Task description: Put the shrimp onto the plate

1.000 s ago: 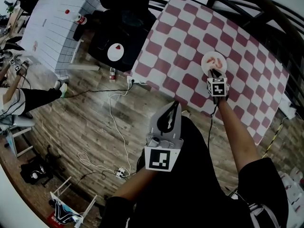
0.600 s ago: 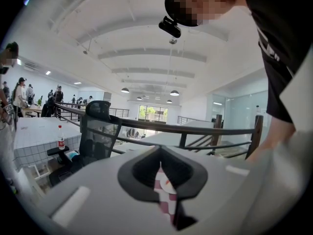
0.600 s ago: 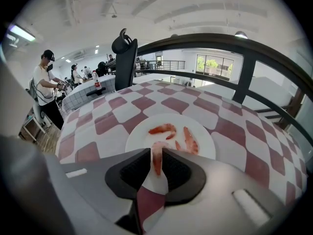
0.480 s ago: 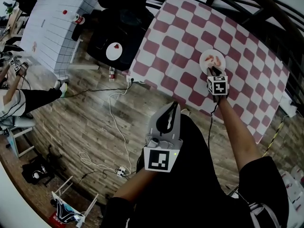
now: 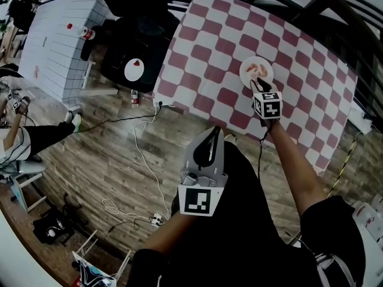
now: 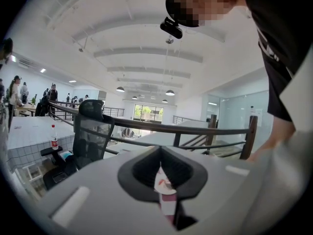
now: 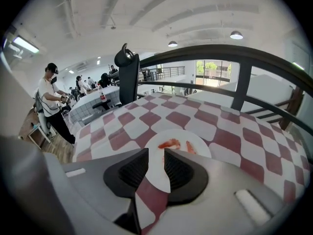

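Note:
A white plate [image 5: 246, 75] lies on the red-and-white checked table [image 5: 299, 52], with two orange-red shrimp [image 5: 257, 69] on it. In the right gripper view the plate [image 7: 195, 140] and shrimp [image 7: 169, 143] sit just past the jaws. My right gripper [image 5: 258, 84] hovers at the plate's near rim, jaws a little apart and empty; between them [image 7: 156, 153] I see plate and cloth. My left gripper [image 5: 213, 130] is held off the table near my body, pointing toward it. Its jaws [image 6: 160, 168] meet at the tips and hold nothing.
A black office chair [image 5: 134, 46] stands left of the table, beside a white tiled counter [image 5: 60, 34]. A dark railing [image 5: 335, 5] runs behind the table. Cables [image 5: 140, 154] trail over the wooden floor. A person [image 7: 51, 102] stands far left.
The head view has shifted a little, so the plate sits higher and further left. My right gripper stays at the plate's near rim. The left gripper has hardly moved.

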`<state>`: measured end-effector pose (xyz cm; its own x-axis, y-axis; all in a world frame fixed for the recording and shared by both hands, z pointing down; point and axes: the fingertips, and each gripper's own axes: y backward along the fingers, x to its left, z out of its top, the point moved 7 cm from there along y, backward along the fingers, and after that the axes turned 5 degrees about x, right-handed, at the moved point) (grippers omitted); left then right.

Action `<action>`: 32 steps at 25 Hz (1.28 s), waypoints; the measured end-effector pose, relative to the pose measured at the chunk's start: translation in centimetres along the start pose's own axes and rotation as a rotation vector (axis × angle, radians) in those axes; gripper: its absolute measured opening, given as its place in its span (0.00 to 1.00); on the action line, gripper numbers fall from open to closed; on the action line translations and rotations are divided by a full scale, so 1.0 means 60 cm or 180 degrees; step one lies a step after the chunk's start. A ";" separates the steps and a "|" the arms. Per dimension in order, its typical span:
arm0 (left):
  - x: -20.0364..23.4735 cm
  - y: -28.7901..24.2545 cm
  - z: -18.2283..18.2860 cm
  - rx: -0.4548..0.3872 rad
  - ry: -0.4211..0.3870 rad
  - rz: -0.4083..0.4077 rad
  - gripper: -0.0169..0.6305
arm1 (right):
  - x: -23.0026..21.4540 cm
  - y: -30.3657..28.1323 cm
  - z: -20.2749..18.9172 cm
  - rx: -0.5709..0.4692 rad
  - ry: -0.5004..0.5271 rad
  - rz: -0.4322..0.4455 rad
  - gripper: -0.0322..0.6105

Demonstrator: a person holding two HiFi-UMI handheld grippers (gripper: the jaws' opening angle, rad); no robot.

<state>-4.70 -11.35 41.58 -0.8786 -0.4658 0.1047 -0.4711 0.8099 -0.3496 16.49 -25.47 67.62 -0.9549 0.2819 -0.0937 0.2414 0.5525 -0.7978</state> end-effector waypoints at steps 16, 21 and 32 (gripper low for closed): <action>-0.031 0.023 0.019 -0.0075 -0.0102 -0.0388 0.04 | 0.043 0.180 0.016 -0.0763 -0.0277 -0.0472 0.05; -0.037 0.032 0.028 -0.0115 -0.0086 -0.0512 0.04 | 0.058 0.246 0.011 -0.0904 -0.0365 -0.0553 0.05; -0.053 0.041 0.052 -0.0373 -0.0137 -0.0803 0.04 | 0.110 0.421 0.007 -0.1448 -0.0427 -0.0810 0.05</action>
<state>-2.83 -9.02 37.47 -0.7296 -0.6706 0.1341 -0.6824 0.7010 -0.2072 16.21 -10.00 46.57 -0.9995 0.0084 -0.0300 0.0215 0.8828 -0.4693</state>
